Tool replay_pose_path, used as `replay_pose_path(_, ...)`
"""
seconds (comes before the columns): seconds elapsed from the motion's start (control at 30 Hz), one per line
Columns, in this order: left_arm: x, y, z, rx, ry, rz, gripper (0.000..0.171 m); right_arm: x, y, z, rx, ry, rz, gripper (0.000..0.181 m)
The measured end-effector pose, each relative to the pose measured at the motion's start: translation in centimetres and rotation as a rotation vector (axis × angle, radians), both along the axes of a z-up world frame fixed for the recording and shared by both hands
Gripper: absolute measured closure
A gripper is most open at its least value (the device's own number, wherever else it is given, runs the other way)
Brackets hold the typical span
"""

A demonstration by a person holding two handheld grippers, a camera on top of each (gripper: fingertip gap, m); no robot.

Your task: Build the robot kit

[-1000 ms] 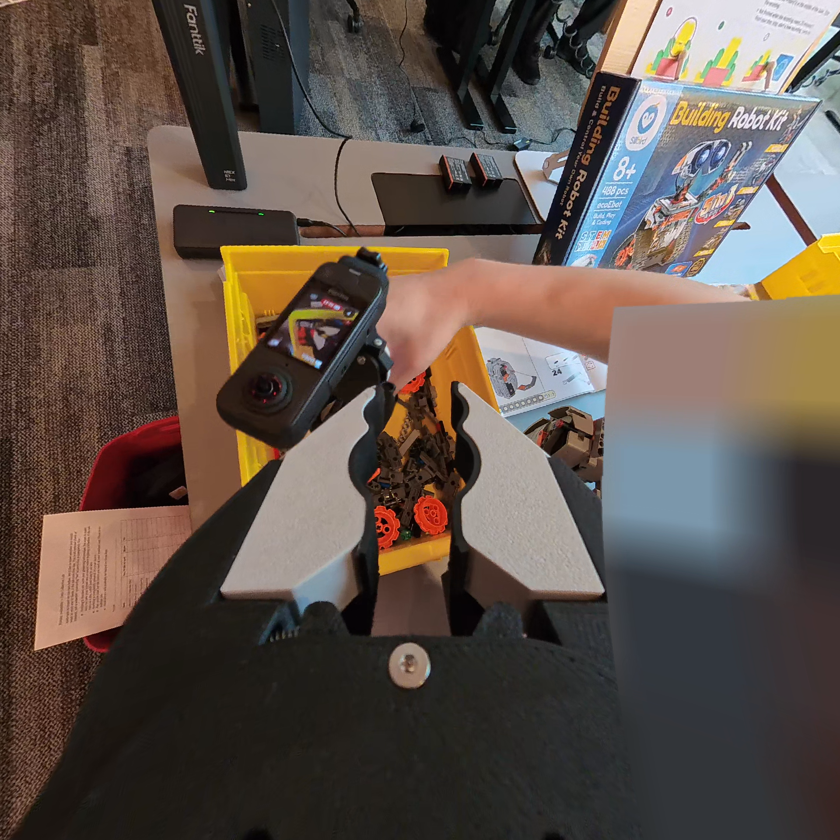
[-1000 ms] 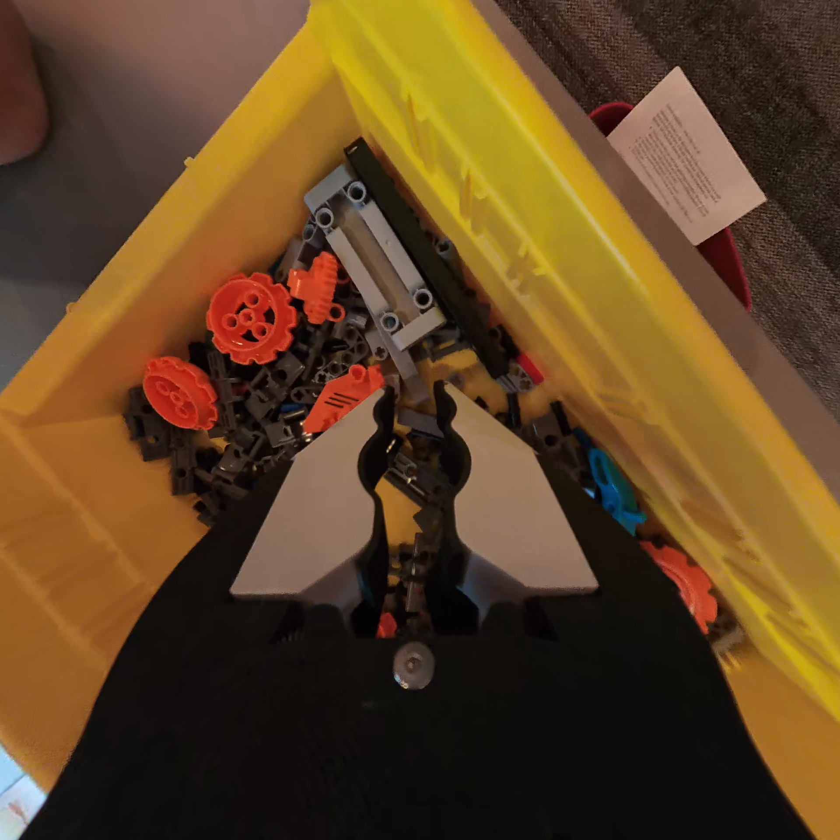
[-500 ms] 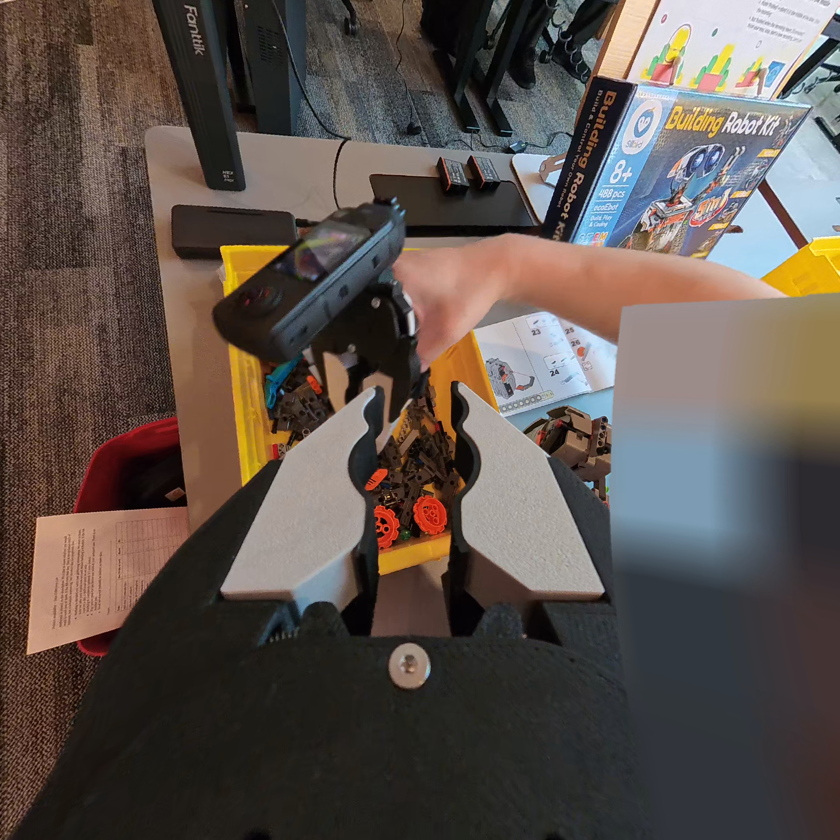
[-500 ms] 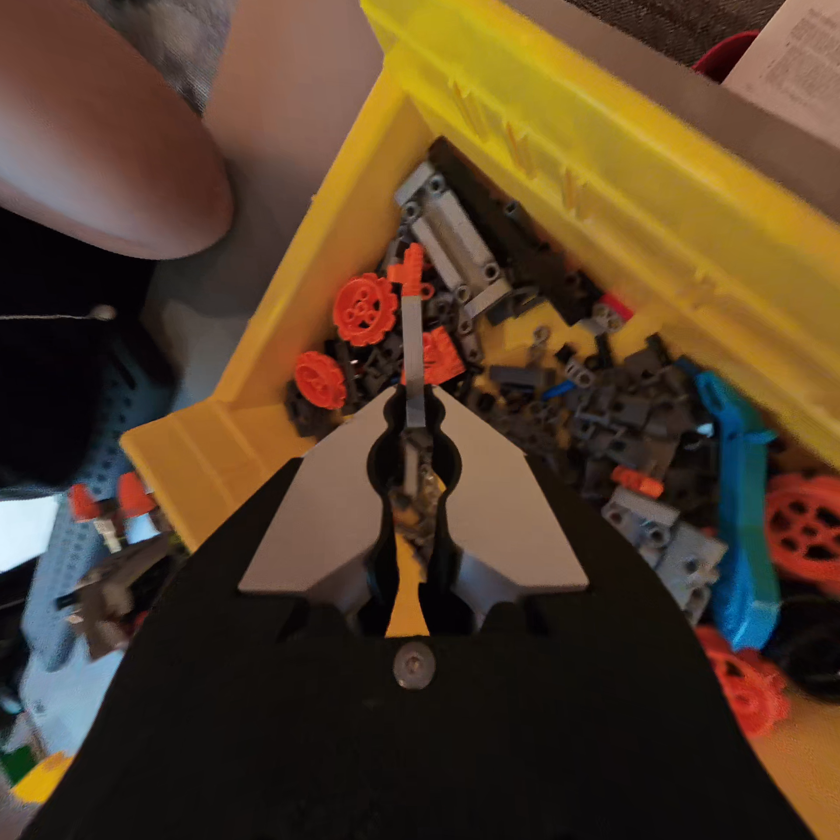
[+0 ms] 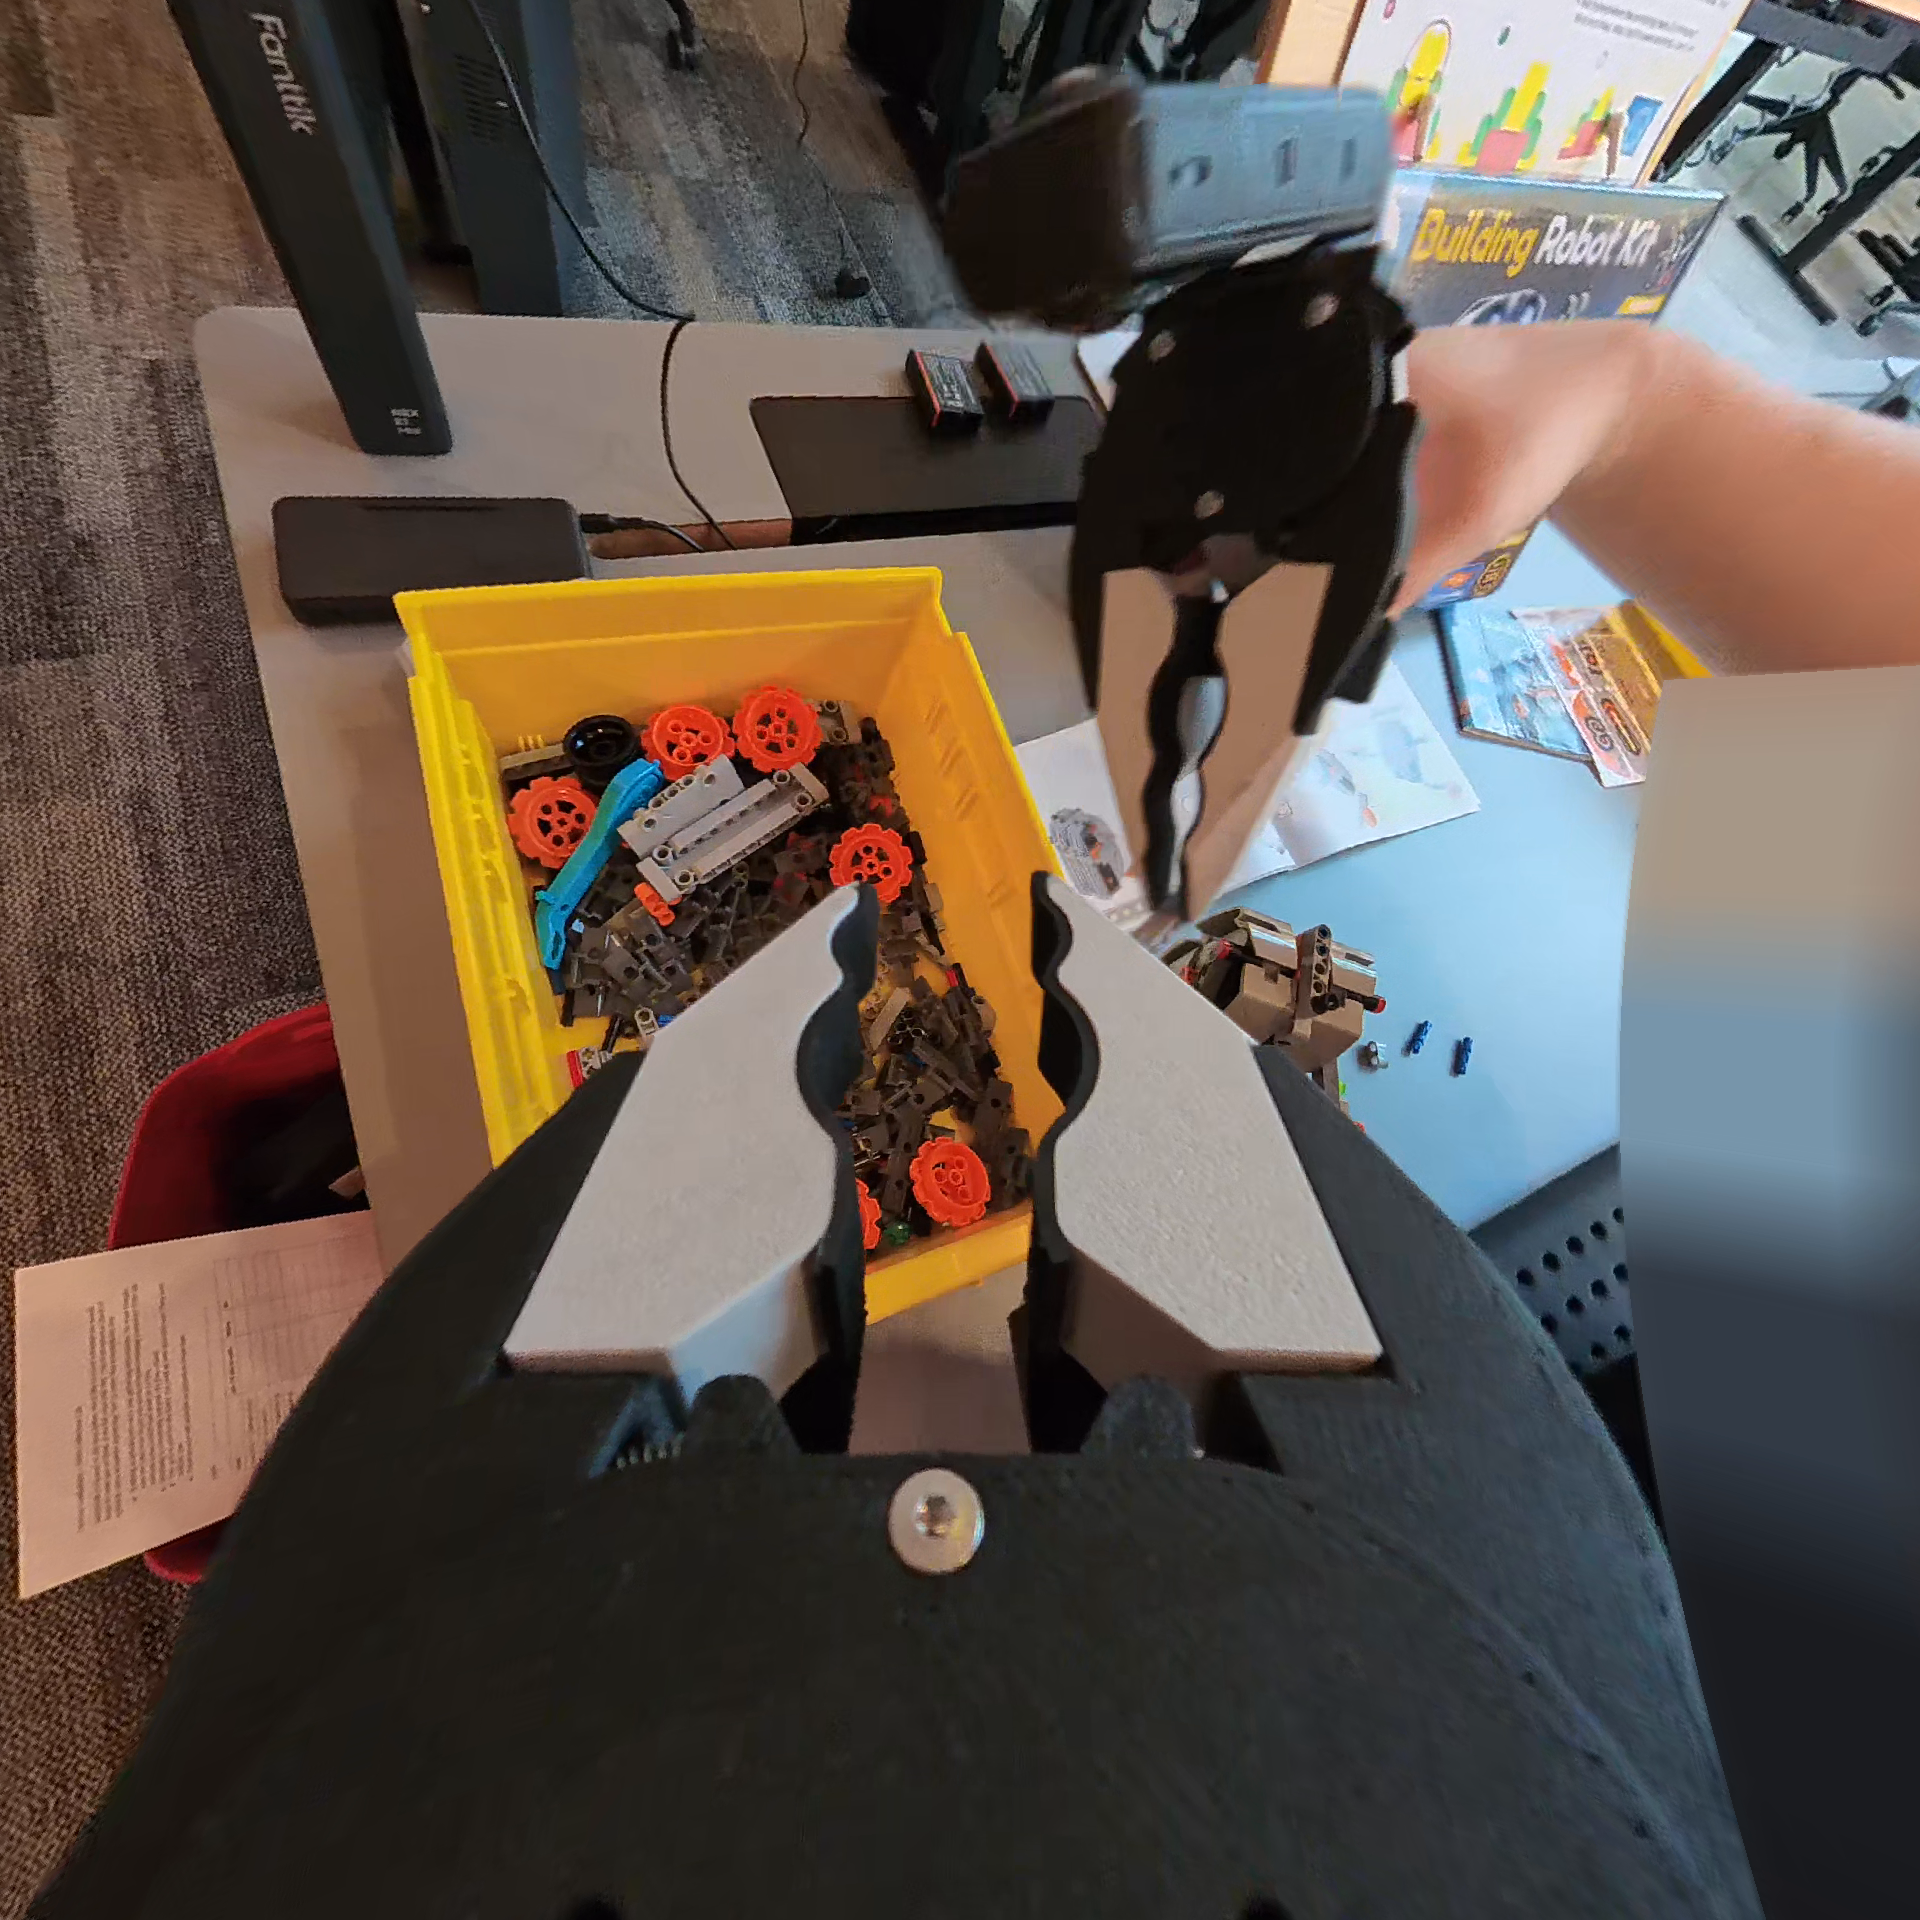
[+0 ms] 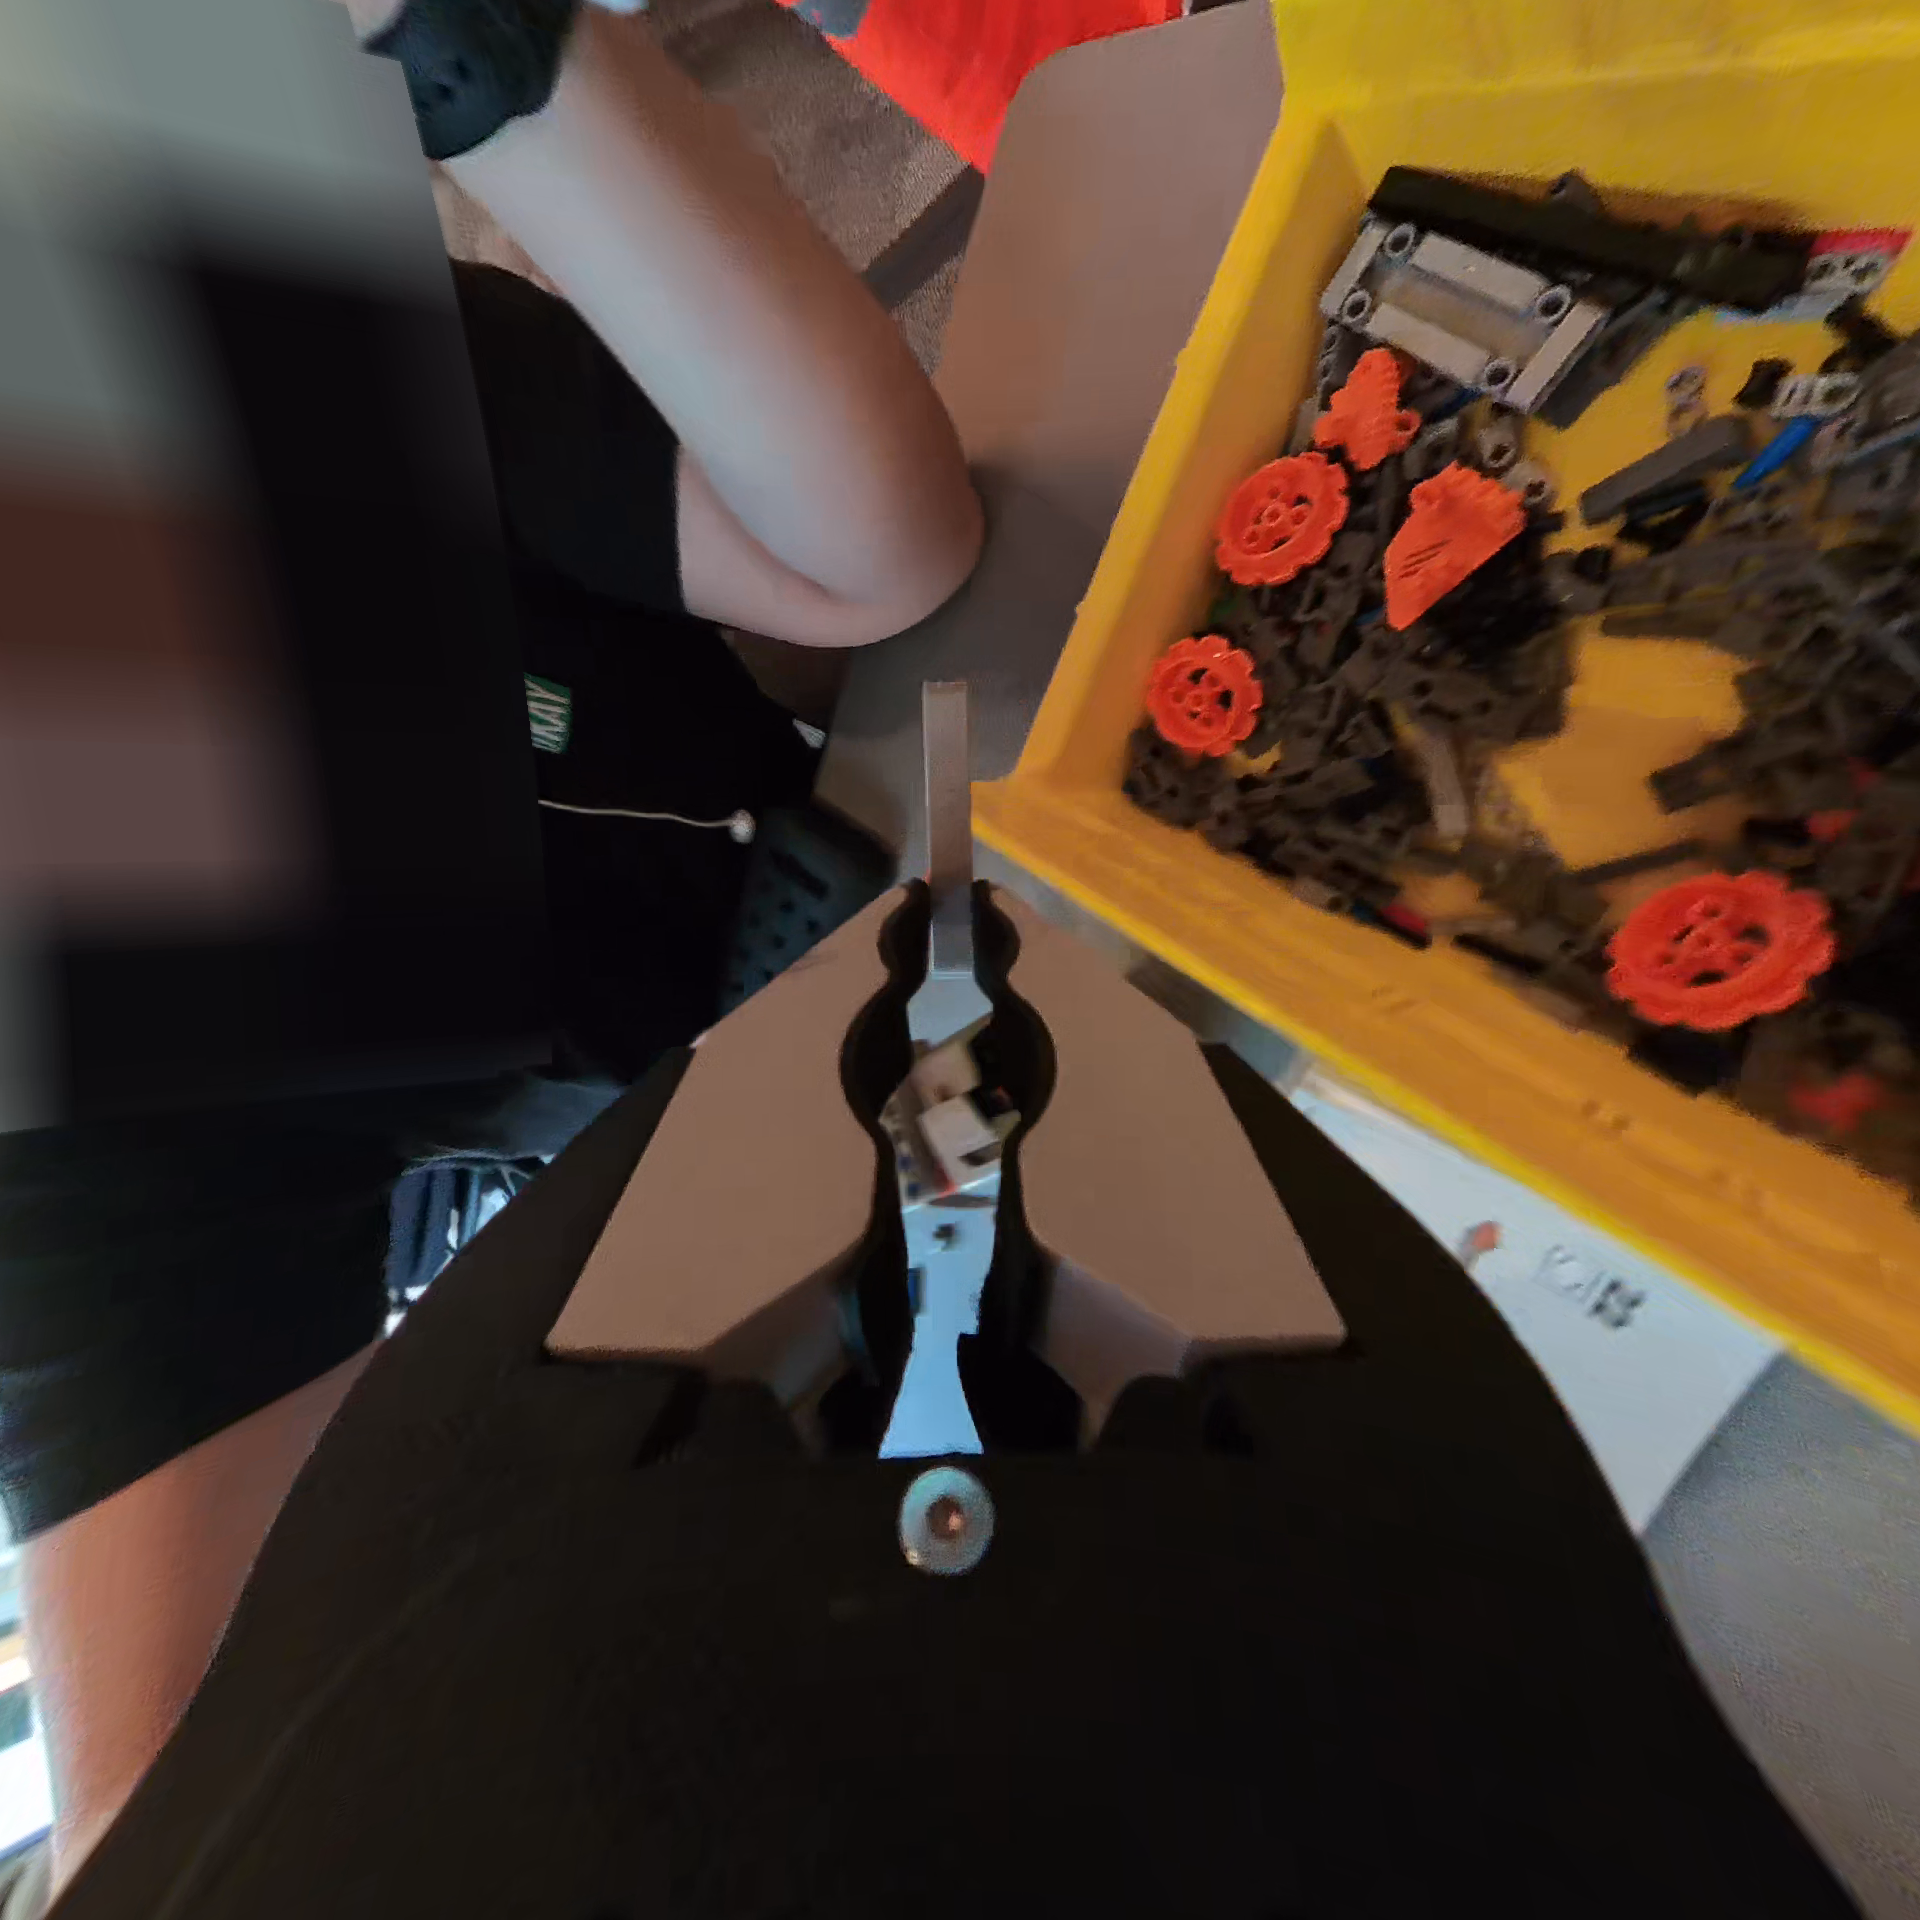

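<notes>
A yellow bin (image 5: 675, 613) holds several dark grey building pieces, orange gear wheels (image 5: 868, 860) and a blue beam (image 5: 597, 852). My left gripper (image 5: 945, 904) is open and empty, held above the bin's near end. My right gripper (image 6: 948, 894) is shut on a thin grey beam (image 6: 945, 810) that sticks out past its tips. It has left the bin (image 6: 1164, 582) and hangs to the bin's right, seen in the left wrist view (image 5: 1169, 904) with its tips just above a partly built grey model (image 5: 1283, 987).
An instruction booklet (image 5: 1340, 779) lies on the blue-grey table (image 5: 1496, 1039) beside two small blue pins (image 5: 1439, 1044). A kit box (image 5: 1538, 260), black devices (image 5: 426, 551) and a black pad (image 5: 914, 468) stand behind. A red bin (image 5: 229, 1122) and a paper sheet (image 5: 156, 1392) are left, below table level. Spacing between my two grippers at the tips: around 12 centimeters.
My right gripper closed on the grey beam in the bin, lifted it out and swung right toward the grey model. My left gripper stayed open in about the same place.
</notes>
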State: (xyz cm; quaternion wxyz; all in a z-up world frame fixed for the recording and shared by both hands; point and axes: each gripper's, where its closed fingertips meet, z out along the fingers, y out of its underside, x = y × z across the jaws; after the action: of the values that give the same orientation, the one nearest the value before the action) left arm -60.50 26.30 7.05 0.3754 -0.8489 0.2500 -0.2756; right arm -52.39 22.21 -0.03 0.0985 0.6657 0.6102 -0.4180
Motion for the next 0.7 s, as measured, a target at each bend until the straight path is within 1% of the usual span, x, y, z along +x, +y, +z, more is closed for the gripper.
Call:
replay_pose_path(0.1,0.0,-0.1,0.1,0.001,-0.009,-0.011,0.144,1.8,-1.3,1.5,-0.030,-0.020,-0.063,0.175)
replay_pose_path(0.27,-0.3,-0.3,0.4,0.007,-0.037,-0.018,0.144,4.9,-3.7,3.1,-0.008,-0.106,-0.132,0.175)
replay_pose_path(0.47,-0.5,-0.7,1.0,0.025,-0.059,-0.027,0.144,7.0,-6.2,5.6,0.042,-0.122,-0.215,0.175)
replay_pose_path(0.7,-0.5,-1.2,1.5,0.045,-0.072,-0.040,0.144,8.8,-8.7,7.6,0.067,-0.132,-0.311,0.175)
